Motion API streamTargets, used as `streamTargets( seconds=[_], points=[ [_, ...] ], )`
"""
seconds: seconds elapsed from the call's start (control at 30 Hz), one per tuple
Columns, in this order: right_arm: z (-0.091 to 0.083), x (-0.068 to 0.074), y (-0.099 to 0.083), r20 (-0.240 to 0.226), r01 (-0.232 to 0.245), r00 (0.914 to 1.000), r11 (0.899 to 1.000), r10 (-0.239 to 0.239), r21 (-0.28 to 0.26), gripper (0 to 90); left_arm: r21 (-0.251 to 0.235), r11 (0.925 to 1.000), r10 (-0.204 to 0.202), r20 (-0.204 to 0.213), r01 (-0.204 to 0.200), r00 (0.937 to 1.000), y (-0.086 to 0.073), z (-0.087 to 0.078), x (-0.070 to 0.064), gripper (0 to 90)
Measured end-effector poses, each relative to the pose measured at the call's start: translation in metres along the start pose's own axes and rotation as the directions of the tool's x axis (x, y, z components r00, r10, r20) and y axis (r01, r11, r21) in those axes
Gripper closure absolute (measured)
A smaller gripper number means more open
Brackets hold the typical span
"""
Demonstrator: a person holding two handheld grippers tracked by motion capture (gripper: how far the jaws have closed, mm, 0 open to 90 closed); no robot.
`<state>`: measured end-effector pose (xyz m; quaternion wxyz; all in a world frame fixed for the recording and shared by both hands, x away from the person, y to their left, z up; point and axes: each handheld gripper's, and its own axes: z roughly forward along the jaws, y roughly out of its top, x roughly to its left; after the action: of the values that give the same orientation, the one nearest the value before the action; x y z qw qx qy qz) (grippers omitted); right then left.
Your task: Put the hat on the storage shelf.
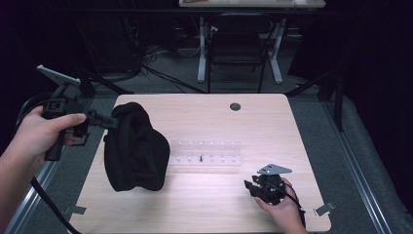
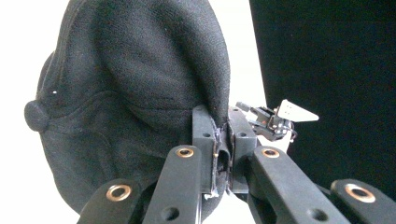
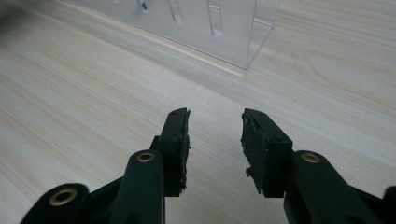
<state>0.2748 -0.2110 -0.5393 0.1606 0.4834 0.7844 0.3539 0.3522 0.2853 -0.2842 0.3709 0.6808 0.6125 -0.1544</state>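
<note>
Black cap point(image 1: 134, 148): soft fabric, button on its crown, held at the left half of the desk point(image 1: 204, 204), its lower part resting on the wood, upper edge lifted.
Left gripper point(image 2: 219, 140): jaws clenched on a fold of the cap's rim.
Right gripper point(image 1: 258, 187): near the desk's front right, jaws parted, nothing between them, well apart from the cap.
Clear acrylic rack point(image 1: 207, 156): just right of the cap, several slots; one small dark item point(image 1: 200, 158) in a slot, too small to identify; other slots look vacant.
Step judged: cap lifted by one edge. Next move likely calls for the right gripper to take a second hold.
</note>
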Motion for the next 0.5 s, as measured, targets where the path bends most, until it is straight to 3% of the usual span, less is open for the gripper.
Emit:
streamTargets(
  seconds=[0.5],
  points=[
    [0.0,-0.001,0.0,0.0,-0.002,1.0,1.0,0.002,0.002,61.1,-0.011,0.9999,0.001,0.003,-0.001,1.0,0.015,0.0,-0.01,84.8]
  ],
)
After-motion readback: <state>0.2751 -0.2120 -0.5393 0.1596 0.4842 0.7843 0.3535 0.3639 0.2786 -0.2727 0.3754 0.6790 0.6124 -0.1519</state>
